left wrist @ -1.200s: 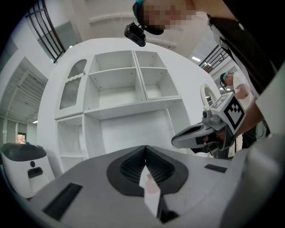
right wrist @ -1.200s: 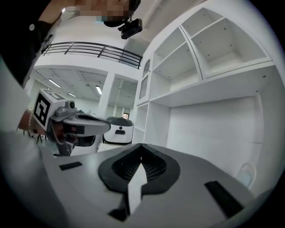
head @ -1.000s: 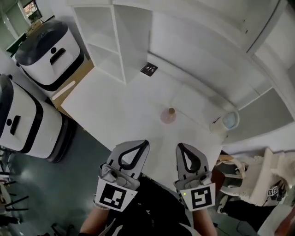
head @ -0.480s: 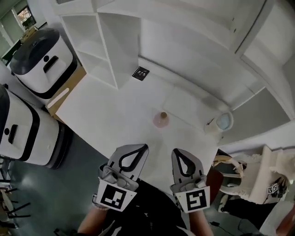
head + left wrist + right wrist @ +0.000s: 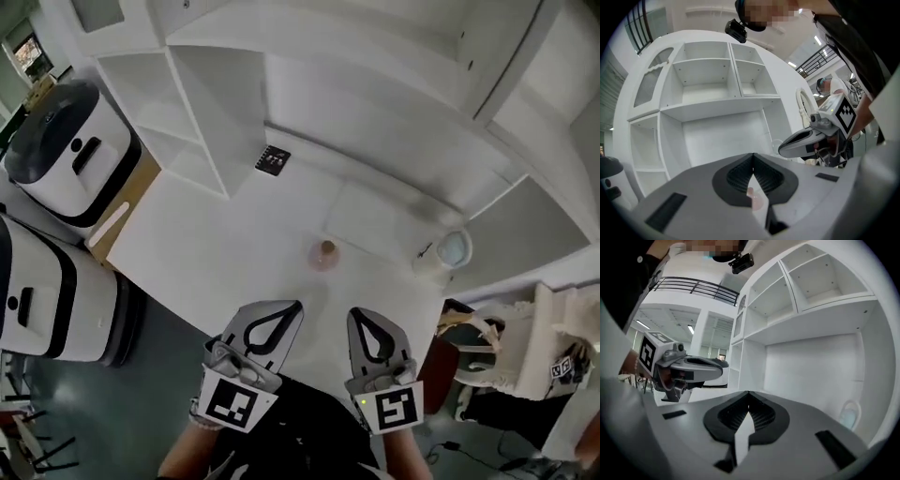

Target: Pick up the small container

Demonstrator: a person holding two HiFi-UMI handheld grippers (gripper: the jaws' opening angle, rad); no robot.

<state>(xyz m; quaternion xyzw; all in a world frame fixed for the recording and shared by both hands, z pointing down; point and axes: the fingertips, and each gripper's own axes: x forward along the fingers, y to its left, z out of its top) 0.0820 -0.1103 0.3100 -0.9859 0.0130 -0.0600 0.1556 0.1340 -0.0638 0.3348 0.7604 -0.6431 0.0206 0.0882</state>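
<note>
Left claw [image 5: 296, 307], right claw [image 5: 355, 314] nearer small container [image 5: 324, 253]

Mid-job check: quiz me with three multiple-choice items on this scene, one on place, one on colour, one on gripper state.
1. The small container is: A. on the table, ahead of the left gripper and right gripper; B. lifted in the air; C. hanging off the table's edge.
2. Its body is: A. green; B. black; C. pink.
3. The grippers are: A. both open; B. both shut, empty; C. one open.
Answers: A, it stands on the white top beyond the tips; C, pale pink shows; B, each jaw pair meets on nothing.
</note>
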